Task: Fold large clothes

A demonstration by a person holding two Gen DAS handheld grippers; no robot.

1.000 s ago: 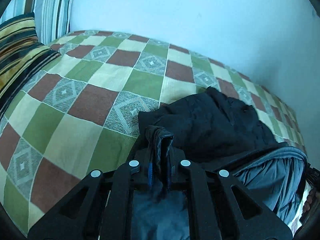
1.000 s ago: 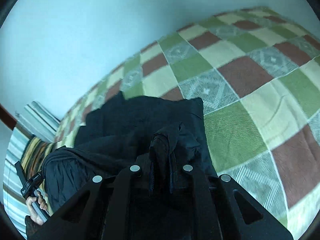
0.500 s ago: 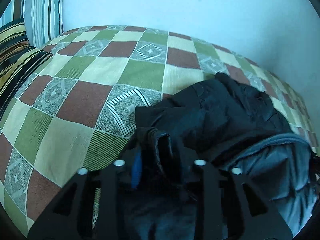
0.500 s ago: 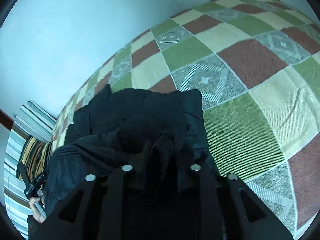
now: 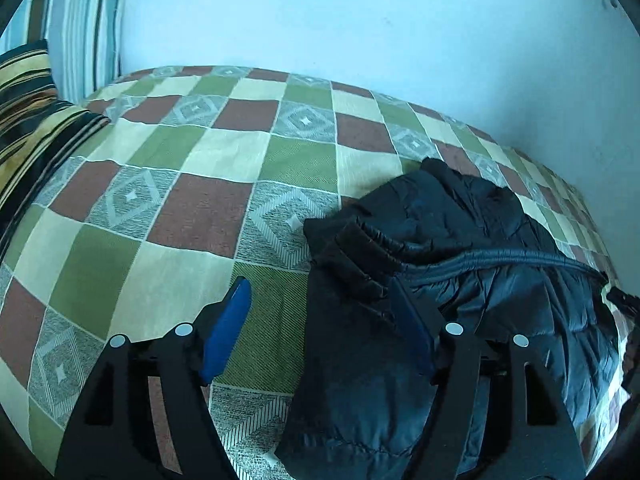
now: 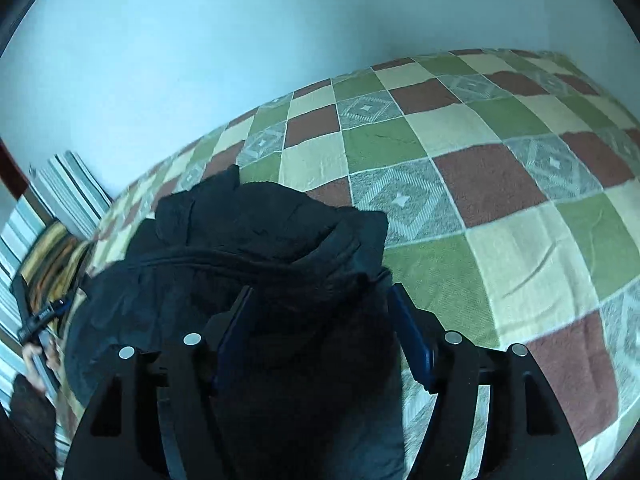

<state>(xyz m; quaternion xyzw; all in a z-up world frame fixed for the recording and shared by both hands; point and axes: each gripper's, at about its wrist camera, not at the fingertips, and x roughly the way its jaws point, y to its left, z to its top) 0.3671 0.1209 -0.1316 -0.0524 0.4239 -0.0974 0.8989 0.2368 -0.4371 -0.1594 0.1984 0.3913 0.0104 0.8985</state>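
- Dark quilted fabric made up the jacket [image 5: 460,248], which lay in a folded, bunched heap on the checked bedspread [image 5: 192,216], toward the side of the bed near the pale wall [image 5: 360,20]
- One grey-blue inner layer of the jacket showed along a curved seam on its near side, while the upper part looked black and puffy
- The left gripper [image 5: 320,320] had its jaws spread wide apart and held nothing; its left blue pad [image 5: 226,328] hung over a green square of the bedspread, and its right pad was against the edge of the jacket
- The right gripper [image 6: 324,328] also had its jaws wide apart, with a fold of the jacket lying loose between the two blue pads [image 6: 412,336]; I could not see them pressing it
- Striped pillows [image 5: 36,92] stood at the head of the bed, one yellow and black, one blue and white behind it
- In the right wrist view, a hand [image 6: 38,360] showed at the far left edge, beside the jacket
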